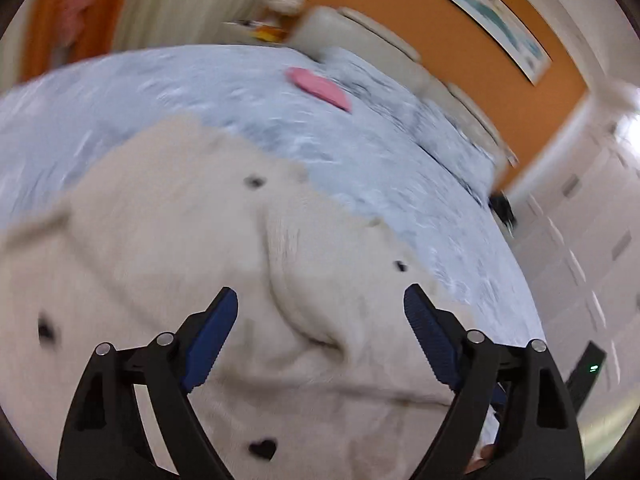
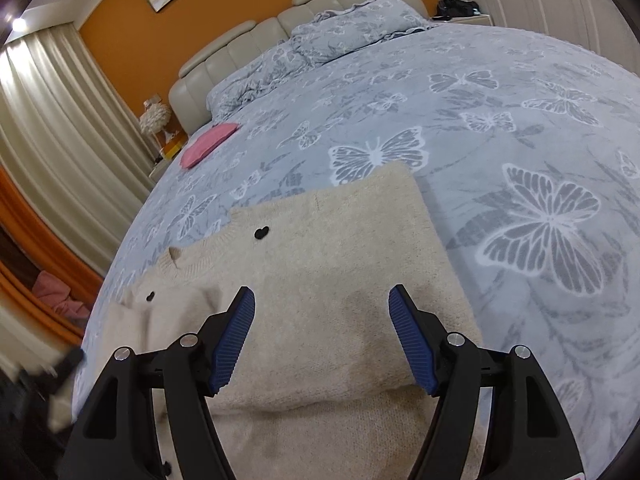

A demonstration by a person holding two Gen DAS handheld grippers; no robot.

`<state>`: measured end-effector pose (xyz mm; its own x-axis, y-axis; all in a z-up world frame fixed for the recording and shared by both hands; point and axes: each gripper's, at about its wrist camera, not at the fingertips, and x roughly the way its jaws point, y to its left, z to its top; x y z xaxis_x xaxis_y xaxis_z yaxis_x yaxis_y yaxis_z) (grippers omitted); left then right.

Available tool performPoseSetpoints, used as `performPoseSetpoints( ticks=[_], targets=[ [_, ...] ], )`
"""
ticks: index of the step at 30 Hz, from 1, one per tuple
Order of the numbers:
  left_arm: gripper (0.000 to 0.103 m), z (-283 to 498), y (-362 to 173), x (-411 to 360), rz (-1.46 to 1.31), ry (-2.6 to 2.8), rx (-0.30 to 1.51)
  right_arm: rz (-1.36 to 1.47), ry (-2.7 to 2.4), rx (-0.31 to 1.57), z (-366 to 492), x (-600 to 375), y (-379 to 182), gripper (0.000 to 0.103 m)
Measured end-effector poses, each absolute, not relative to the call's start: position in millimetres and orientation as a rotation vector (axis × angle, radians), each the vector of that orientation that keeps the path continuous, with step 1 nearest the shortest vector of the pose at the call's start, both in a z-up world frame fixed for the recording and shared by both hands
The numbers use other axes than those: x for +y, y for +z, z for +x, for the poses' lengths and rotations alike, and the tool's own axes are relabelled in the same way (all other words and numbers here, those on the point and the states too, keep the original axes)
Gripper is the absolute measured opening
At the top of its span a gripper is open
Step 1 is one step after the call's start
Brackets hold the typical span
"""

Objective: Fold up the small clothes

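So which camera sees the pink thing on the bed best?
The right wrist view: the pink folded cloth is sharp there, lying on the butterfly bedspread near the pillows. The left wrist view shows it only as a blurred pink streak.

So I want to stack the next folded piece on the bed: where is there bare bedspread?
Open bedspread lies right of the cream sweater, from its edge up to the pillows. A smaller strip runs between the sweater's far edge and the pink folded item. Under the left gripper and right gripper the sweater covers everything.

Fuzzy knit sweater (matt cream) on smooth printed cotton bedspread.
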<state>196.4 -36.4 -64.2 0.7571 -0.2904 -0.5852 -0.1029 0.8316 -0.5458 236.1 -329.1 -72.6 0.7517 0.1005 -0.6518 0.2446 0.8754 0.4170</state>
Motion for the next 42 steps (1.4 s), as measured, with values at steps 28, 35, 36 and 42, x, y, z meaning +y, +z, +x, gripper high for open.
performPoseSetpoints(
  ticks=[28,35,36,42],
  targets=[
    [0.089,216,-99,109,-0.916,0.199,0.705,0.214,0.284,0.788,312,-167,9,0.007],
    [0.089,218,-100,106,-0.914,0.188,0.715,0.477,0.024,0.908,263,-329,-65,0.010],
    [0.090,218,-100,103,-0.905,0.185,0.717,0.540,0.021,0.957,260,-340,-89,0.011],
    [0.092,218,-100,93,-0.879,0.197,0.695,0.709,0.087,0.869,243,-359,-103,0.046]
  ],
)
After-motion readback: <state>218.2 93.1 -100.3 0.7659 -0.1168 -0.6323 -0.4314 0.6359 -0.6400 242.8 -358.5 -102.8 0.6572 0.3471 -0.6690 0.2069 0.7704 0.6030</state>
